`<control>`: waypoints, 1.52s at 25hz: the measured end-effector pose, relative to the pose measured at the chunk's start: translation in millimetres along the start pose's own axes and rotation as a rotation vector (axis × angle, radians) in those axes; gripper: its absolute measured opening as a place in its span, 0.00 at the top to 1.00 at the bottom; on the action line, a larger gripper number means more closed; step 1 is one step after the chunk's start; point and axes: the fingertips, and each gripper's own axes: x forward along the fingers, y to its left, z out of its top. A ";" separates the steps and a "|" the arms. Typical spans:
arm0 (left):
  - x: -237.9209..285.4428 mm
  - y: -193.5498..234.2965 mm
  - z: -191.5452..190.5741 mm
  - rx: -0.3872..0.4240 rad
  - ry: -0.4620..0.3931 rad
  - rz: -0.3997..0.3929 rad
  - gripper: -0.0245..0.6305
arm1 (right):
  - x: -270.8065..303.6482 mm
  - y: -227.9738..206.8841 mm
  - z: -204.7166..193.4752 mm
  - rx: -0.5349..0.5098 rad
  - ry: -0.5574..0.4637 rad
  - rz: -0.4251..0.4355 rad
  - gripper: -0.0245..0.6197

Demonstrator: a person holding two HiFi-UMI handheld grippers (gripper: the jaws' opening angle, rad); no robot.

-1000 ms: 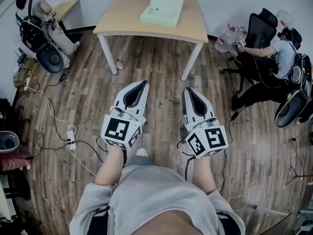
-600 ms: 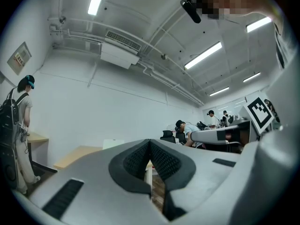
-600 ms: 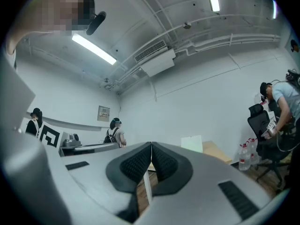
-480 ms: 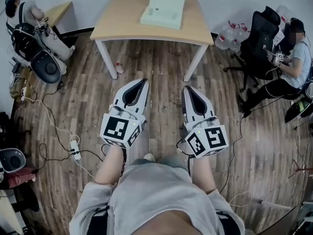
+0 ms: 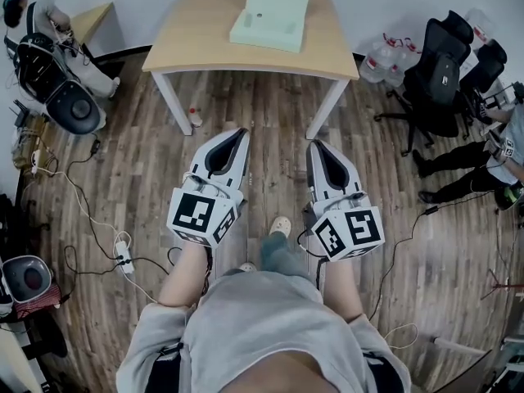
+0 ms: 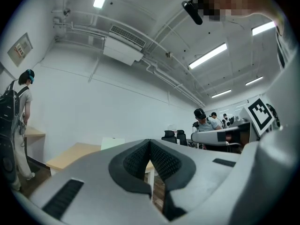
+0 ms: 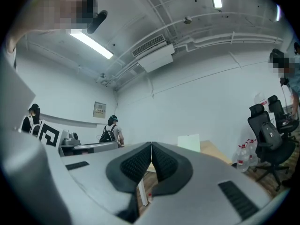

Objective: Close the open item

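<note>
well, the pale box (image 5: pixel 270 13) sits open on the far middle of the counter (image 5: pixel 205 43), with its lid apparently standing up at the back. you are well apart from it, with bare wood floor (image 5: pixel 270 105) between. your left gripper (image 5: pixel 238 136) and right gripper (image 5: pixel 314 146) are both closed tight on nothing, side by side and pointing at the counter. the trouble ahead, as i judge it, lies in the reach. if you come in low, a gripper tip can knock the counter's near edge. if you push the lid off-centre or too briskly, the light-looking box may skid or turn toward the wall instead of folding shut. a lid dropped rather than lowered could bounce and stay ajar. the loose cable (image 5: pixel 90 195) lies off to your left, so it matters only if you drift that way. against the earlier frames, the counter sits a little nearer and fuller in the head view, and one shoe (image 5: pixel 280 225) now steps forward between the grippers. the person (image 5: pixel 499 150) who sat by the office chair (image 5: pixel 438 80) has shifted to the right edge, leaving the chair bare. both grippers keep the same shut, level pose.
</note>
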 end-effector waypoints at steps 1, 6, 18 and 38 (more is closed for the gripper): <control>8.2 4.0 0.3 0.000 -0.002 0.005 0.94 | 7.9 -5.4 0.7 0.000 0.000 0.006 0.95; 55.4 18.9 2.9 0.007 -0.005 0.032 0.94 | 46.3 -40.2 8.1 0.002 0.005 0.036 0.95; 160.8 38.3 -0.3 0.002 -0.031 0.114 0.94 | 120.0 -128.8 20.7 -0.011 0.002 0.127 0.95; 264.4 77.9 -24.4 0.000 -0.011 0.132 0.94 | 204.7 -208.2 8.2 0.033 0.017 0.132 0.95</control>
